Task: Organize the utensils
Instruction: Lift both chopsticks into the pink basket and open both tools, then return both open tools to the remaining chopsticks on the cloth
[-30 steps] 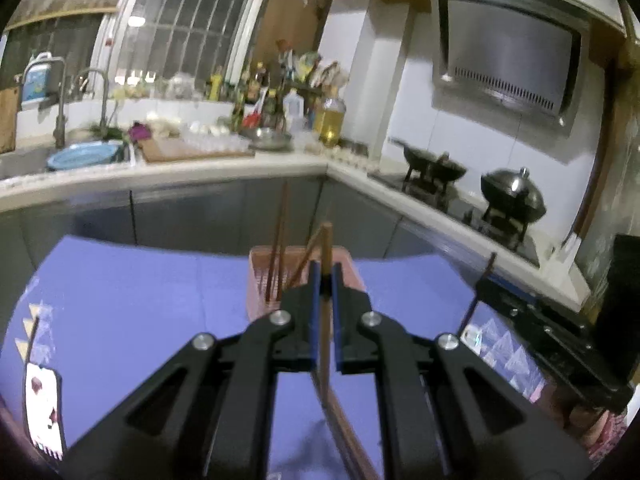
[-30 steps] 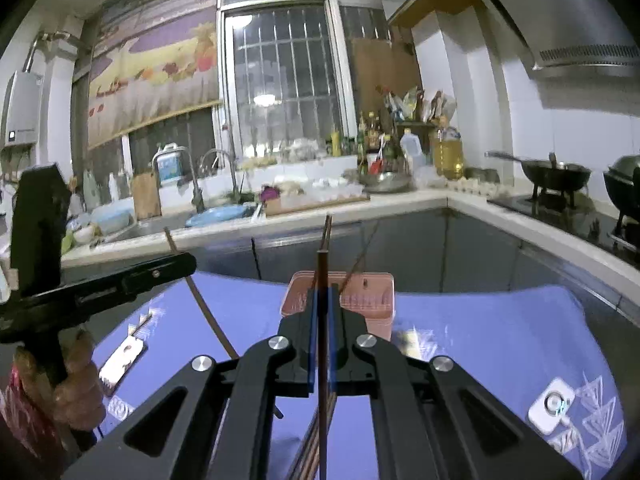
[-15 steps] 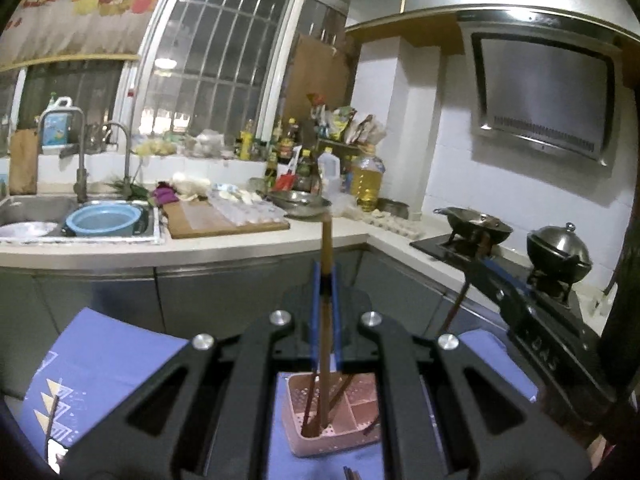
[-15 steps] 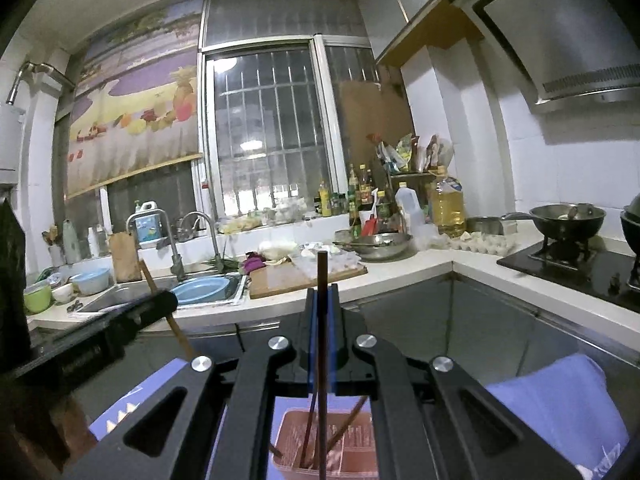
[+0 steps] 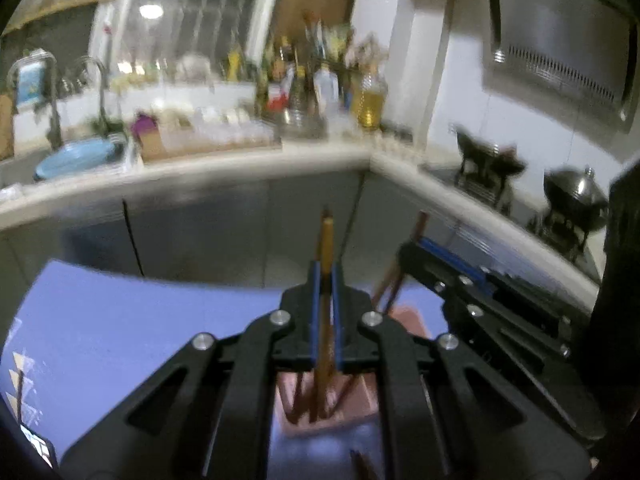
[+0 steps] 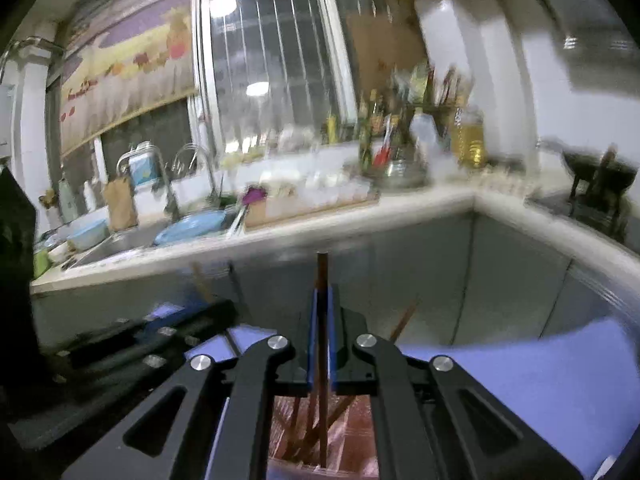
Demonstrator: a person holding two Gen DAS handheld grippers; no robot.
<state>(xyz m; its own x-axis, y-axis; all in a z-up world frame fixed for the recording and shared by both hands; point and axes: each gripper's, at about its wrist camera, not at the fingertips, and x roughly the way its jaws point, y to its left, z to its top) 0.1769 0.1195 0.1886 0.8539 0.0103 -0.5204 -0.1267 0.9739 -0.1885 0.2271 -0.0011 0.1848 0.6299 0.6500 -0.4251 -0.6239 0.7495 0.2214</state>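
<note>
Your left gripper [image 5: 326,280] is clamped on an upright brown wooden chopstick [image 5: 325,264] above the pink slotted plastic utensil basket [image 5: 360,404]. Your right gripper [image 6: 321,308], beside it, grips a dark wooden chopstick [image 6: 322,276] whose lower end reaches into that basket [image 6: 356,436].

Two black two-finger grippers with blue pads are in view: the left gripper [image 5: 325,276] and the right gripper [image 6: 321,300]. Each clamps one brown wooden chopstick [image 5: 325,248] [image 6: 322,276]. One pink plastic slotted utensil basket [image 5: 408,320] stands on one purple mat [image 5: 140,320], holding several more chopsticks, too blurred to count.
</note>
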